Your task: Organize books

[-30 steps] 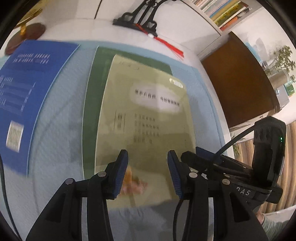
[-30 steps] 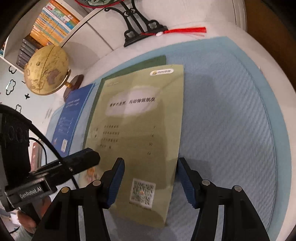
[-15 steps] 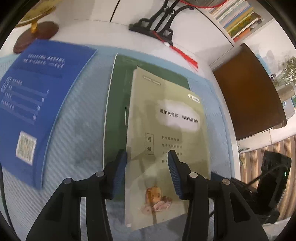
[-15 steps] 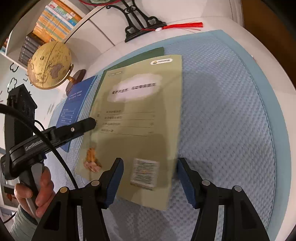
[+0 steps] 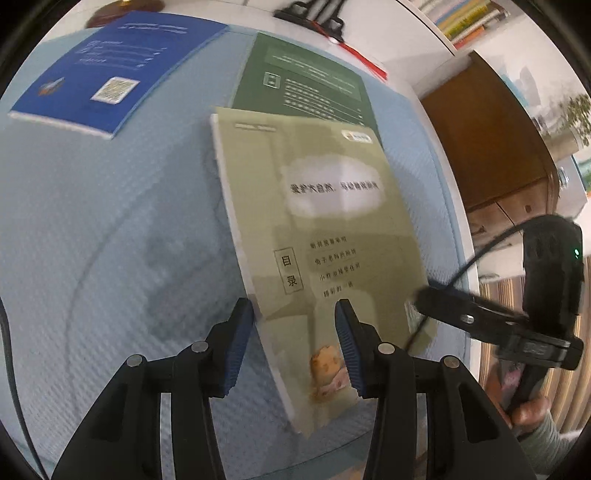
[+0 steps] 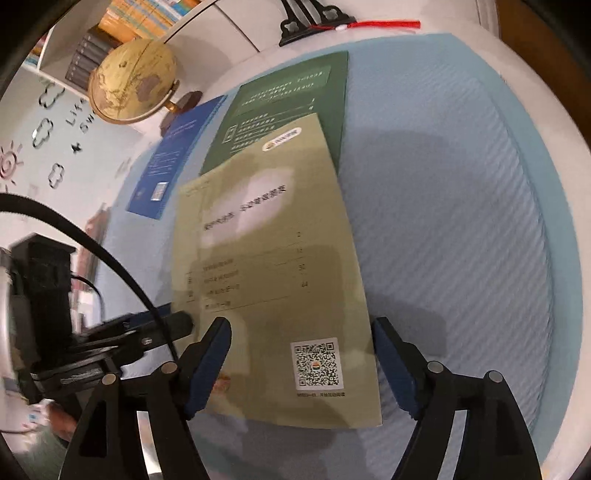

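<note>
An olive-green book (image 5: 325, 236) with Chinese text lies lifted and tilted over the blue mat (image 5: 92, 240); it also shows in the right wrist view (image 6: 273, 273). Its far end overlaps a dark green book (image 5: 306, 81), also in the right wrist view (image 6: 291, 107). A blue book (image 5: 110, 70) lies at the far left, seen too in the right wrist view (image 6: 177, 155). My left gripper (image 5: 293, 328) is open with the olive book's near edge between its fingers. My right gripper (image 6: 301, 365) is open around the book's near end.
A globe (image 6: 133, 81) stands at the back left. A black stand with a red tassel (image 6: 328, 22) sits at the back of the table. A brown cabinet (image 5: 491, 140) is to the right. Shelves of books (image 6: 147, 14) line the wall.
The olive book has slid toward me and lifted off the dark green book, uncovering most of it. Both grippers have pulled back and stay open.
</note>
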{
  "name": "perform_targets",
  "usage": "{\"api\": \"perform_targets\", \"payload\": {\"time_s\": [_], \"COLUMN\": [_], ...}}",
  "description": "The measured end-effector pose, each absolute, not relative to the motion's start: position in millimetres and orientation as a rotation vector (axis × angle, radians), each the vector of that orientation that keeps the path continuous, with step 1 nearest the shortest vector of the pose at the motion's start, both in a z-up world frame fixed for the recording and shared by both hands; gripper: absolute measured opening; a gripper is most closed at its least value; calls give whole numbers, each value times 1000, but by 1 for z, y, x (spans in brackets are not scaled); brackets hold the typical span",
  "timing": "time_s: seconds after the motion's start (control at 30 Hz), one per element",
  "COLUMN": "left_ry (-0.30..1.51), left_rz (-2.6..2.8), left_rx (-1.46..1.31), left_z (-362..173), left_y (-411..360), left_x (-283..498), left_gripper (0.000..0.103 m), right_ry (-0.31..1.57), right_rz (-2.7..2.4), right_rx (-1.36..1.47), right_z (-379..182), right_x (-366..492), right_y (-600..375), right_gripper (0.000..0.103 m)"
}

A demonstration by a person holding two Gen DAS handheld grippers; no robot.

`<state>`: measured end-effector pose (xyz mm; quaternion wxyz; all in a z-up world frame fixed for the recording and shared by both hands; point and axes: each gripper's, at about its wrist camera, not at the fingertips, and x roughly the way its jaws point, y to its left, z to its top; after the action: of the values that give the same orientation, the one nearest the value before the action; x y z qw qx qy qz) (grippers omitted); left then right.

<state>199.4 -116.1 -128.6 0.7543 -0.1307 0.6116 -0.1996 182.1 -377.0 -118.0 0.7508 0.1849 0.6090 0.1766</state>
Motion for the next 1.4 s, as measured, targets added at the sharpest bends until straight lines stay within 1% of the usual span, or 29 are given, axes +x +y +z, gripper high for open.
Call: {"api": "perform_targets", "payload": {"time_s": [0.1, 0.17, 0.27, 0.33, 0.43, 0.5, 0.7, 0.8, 0.9, 1.0, 1.13, 1.23, 1.33, 1.37, 1.4], "left_ry": [1338, 1352, 1368, 1367, 1354, 1355, 1330, 1312, 1267, 1207, 1181, 1190, 1211, 1221, 1228], "left_rz": [-435, -463, -509, -520, -513, -505, -455, -432, -352, -167, 27, 13, -43, -59, -73], "left_rx": [-370, -447, -579, -621, -578, -545, -502, -530, -575, -628, -592, -598, -565, -552, -536], "left_z": [-131, -136, -144, -148, -144, -140, -129, -125, -117, -113, -110, -108, -111, -113, -115], "left_y": [-98, -87, -71, -67, -67, -70, -51, -31, 10, 74, 134, 150, 142, 135, 131], "left_x": [197, 197, 192, 188, 179, 177, 155, 145, 125, 96, 65, 56, 62, 68, 75], "left_gripper": [42, 42, 42, 42, 42, 42, 42, 42, 42, 42, 42, 42, 42, 42, 42], "right_ry": [1321, 1266, 1227, 1254, 1349, 1320, 1211, 1202, 1218, 1258, 1299, 1336, 1393, 1402, 1407], "right_rz": [478, 609, 776, 745, 675, 696, 793, 858, 913, 953, 934, 847, 661, 625, 599], "right_rx": [615, 824, 1010, 968, 813, 765, 594, 564, 556, 546, 523, 507, 365, 329, 306], "right_z": [-114, -107, -108, -116, -126, -112, -42, -27, -27, -32, -45, -64, -92, -99, -109], "right_x": [173, 167, 164, 166, 175, 175, 164, 158, 154, 140, 129, 125, 130, 131, 131], "right_y": [-394, -410, -411, -397, -363, -352, -306, -270, -234, -202, -186, -181, -176, -172, -167], "right_gripper": [78, 78, 77, 77, 76, 74, 74, 74, 74, 74, 74, 74, 74, 72, 65]}}
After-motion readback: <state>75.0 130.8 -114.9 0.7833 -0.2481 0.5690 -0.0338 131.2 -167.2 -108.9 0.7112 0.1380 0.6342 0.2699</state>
